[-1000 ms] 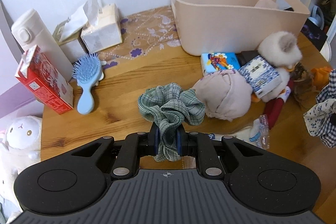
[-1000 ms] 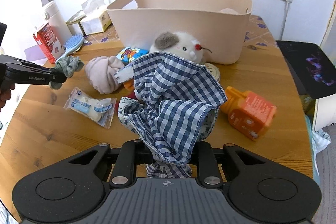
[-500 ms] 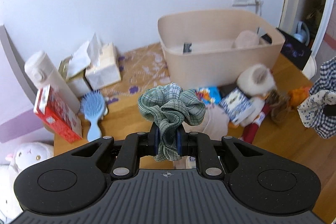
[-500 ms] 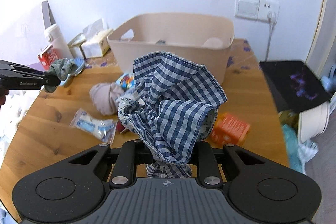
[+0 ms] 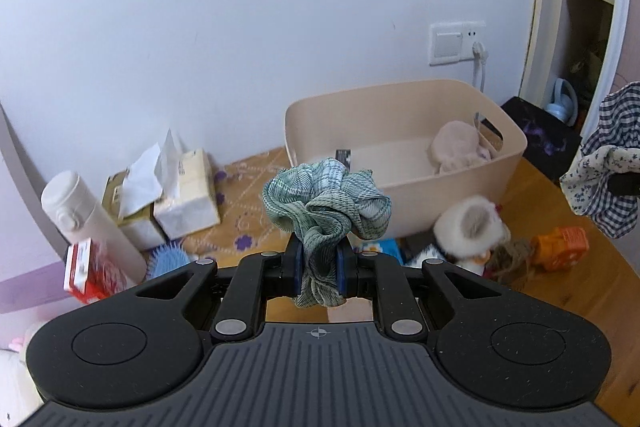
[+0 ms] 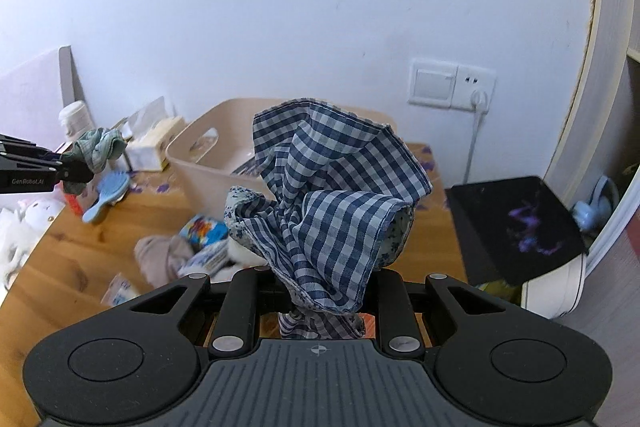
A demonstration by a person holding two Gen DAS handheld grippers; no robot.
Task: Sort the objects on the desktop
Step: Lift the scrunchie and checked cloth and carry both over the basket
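Green woven fabric, a scrunchie (image 5: 326, 201), sits pinched between the pressed-together fingers of the left gripper (image 5: 319, 269), and a blue checked cloth (image 6: 328, 203) bunches up from the clamped right gripper (image 6: 320, 311). Over the last second both grippers have risen from just above the tabletop (image 5: 596, 291) to well over it, so the beige bin (image 5: 404, 151) now lies below and ahead, its inside open to sight. That suggests both pickups are done and the carry toward the bin is under way; neither piece is over the rim yet.

From the left wrist, the bin's contents show: a pale pink soft bundle (image 5: 460, 147) against its right wall and a small dark item on the floor. This view also shows the white plush mouse (image 5: 472, 231) and orange pack (image 5: 562, 247) left on the tabletop in front of the bin, and the checked cloth hanging at the far right edge.

From the right wrist, the cloth hides most of the bin, so its inside cannot be read. Only this view shows the left gripper from the side, scrunchie held near the tissue boxes (image 6: 154, 143), with the blue hairbrush (image 6: 106, 195) below it.
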